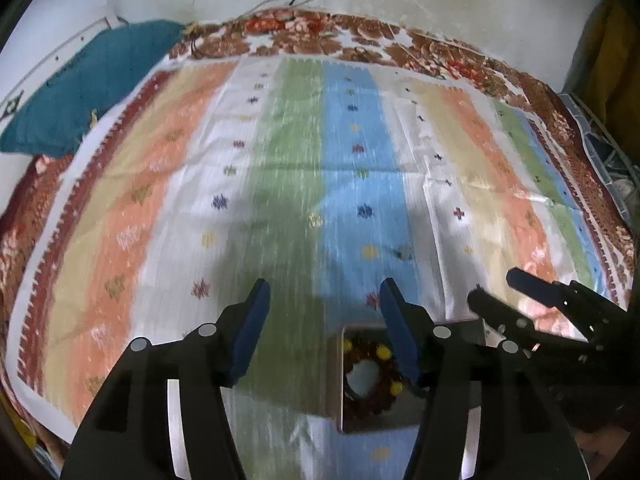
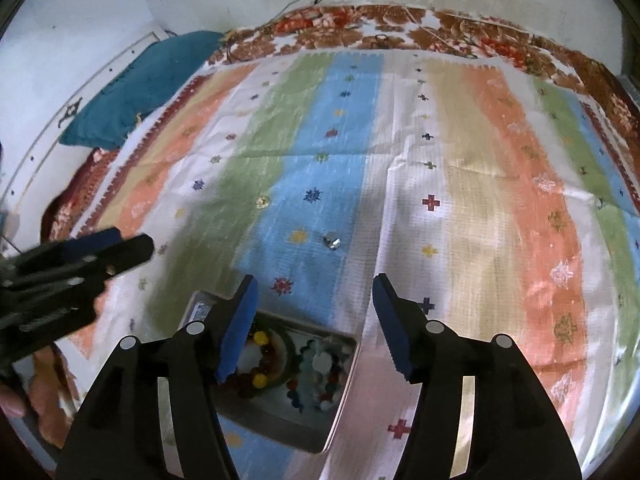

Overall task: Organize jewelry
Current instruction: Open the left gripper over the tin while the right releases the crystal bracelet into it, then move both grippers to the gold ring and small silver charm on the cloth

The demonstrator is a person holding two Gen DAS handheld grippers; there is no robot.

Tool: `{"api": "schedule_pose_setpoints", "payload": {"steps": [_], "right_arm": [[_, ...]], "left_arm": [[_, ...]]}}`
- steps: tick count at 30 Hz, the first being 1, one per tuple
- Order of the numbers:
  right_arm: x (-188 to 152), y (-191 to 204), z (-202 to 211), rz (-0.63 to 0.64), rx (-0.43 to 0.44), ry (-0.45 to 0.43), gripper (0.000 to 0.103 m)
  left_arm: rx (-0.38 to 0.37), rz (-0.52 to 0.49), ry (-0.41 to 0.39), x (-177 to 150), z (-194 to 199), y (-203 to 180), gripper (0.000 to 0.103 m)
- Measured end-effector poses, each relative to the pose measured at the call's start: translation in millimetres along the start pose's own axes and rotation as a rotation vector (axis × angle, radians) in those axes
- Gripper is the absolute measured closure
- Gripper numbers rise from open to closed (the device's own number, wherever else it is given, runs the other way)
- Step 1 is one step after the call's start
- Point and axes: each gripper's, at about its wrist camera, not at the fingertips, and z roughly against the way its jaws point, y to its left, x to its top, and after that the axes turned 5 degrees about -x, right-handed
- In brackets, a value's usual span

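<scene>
A flat metal tray (image 2: 340,396) with a shiny raised rim lies on a woven striped cloth (image 2: 480,200), close to the cloth's near edge. In the tray sit two bead bracelets. The dark red bracelet (image 2: 256,380), of round beads with some yellow ones, is on the left side. The pale bracelet (image 2: 324,376), of glassy green, white and blue beads, is on the right side, and only the right wrist view shows it. A small silvery piece (image 2: 331,242) lies alone on the blue stripe, beyond the tray.

The left gripper (image 1: 324,292) and the right gripper (image 2: 314,288) both stand with jaws apart over the tray's far edge, and nothing is between their ribbed blue pads (image 2: 240,332). A teal pillow (image 1: 92,80) rests at the far left corner of the bed.
</scene>
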Motion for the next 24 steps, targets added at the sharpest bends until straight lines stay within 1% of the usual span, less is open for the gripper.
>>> {"api": "schedule_pose_setpoints", "payload": {"steps": [1,3,5,7,12,17,24], "right_arm": [[-1,0,-1,0.005,-0.005,0.002,0.044],[0,0,-6,0.01,-0.016,0.009,0.044],[1,1,-8,0.02,-0.024,0.009,0.043],[2,1,-10,0.02,-0.021,0.004,0.04],[6,0,-18,0.022,-0.012,0.019,0.04],[13,-6,-26,0.017,-0.012,0.026,0.04],[17,-5,-39,0.026,-0.007,0.042,0.04]], "left_arm": [[0.034,-0.019,-0.008,2,-2,-2,0.045],[0.054,-0.027,-0.004,5,-8,-1,0.045],[0.035,-0.012,0.012,10,-13,1,0.045],[0.018,-0.012,0.017,13,-15,1,0.045],[0.026,-0.04,0.032,18,-24,-6,0.045],[0.045,-0.045,0.05,24,-37,-4,0.045],[0.052,-0.061,0.081,27,-53,-3,0.045]]}}
